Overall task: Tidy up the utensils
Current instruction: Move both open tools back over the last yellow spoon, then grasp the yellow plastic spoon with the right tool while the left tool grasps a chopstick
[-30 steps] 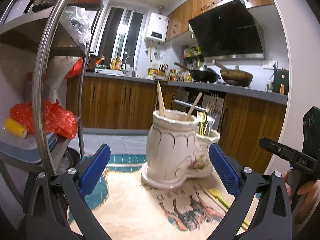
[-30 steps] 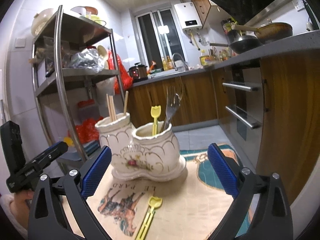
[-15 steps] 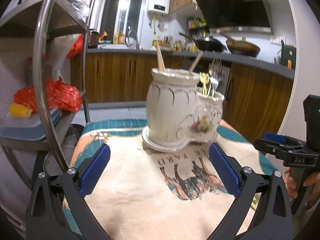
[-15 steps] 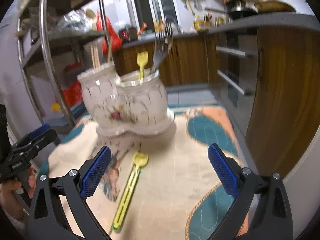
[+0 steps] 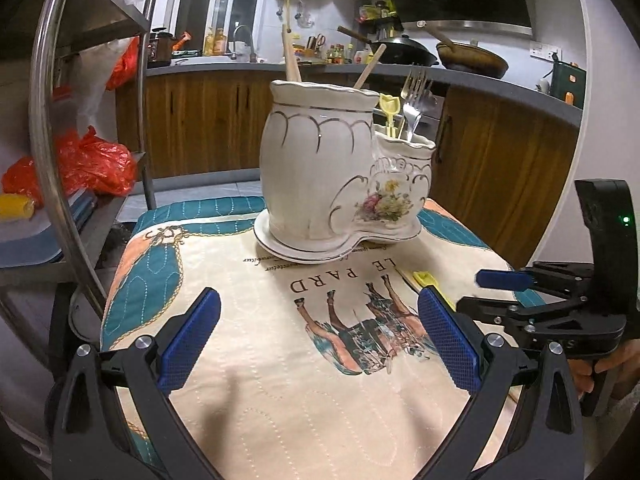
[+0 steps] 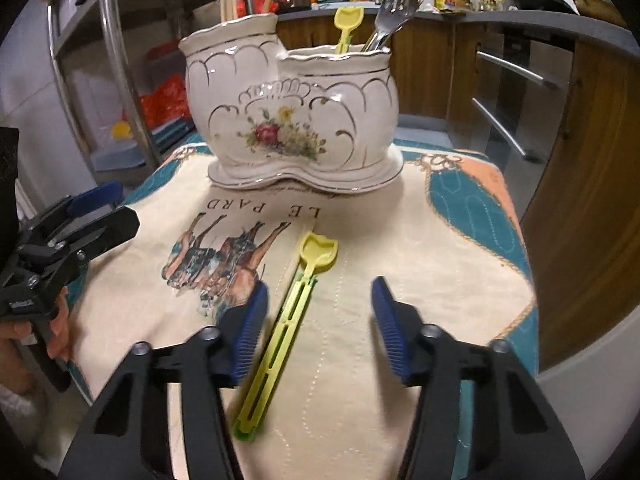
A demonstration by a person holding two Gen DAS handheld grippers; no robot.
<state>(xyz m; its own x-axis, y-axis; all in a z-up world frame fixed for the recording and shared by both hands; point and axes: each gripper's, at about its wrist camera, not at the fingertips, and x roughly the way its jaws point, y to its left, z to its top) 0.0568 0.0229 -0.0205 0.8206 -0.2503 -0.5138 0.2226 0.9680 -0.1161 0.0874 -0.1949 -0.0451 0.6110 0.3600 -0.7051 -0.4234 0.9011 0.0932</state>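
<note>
Right gripper (image 6: 316, 320) half-parted, just narrowing, straddled the yellow fork (image 6: 288, 320), untouched. Could have pinched off-centre, skidding it across the cloth (image 6: 400, 240). Left gripper (image 5: 316, 336) gaped, holding nothing.

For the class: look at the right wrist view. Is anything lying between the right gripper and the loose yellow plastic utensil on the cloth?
Nothing visible. The yellow plastic utensil lies bare on the printed cloth, its handle between the right gripper's blue pads, which have just been closing but do not touch it yet.

Left claw (image 5: 316, 336) hides most of yellow spatula (image 5: 425, 279).
</note>
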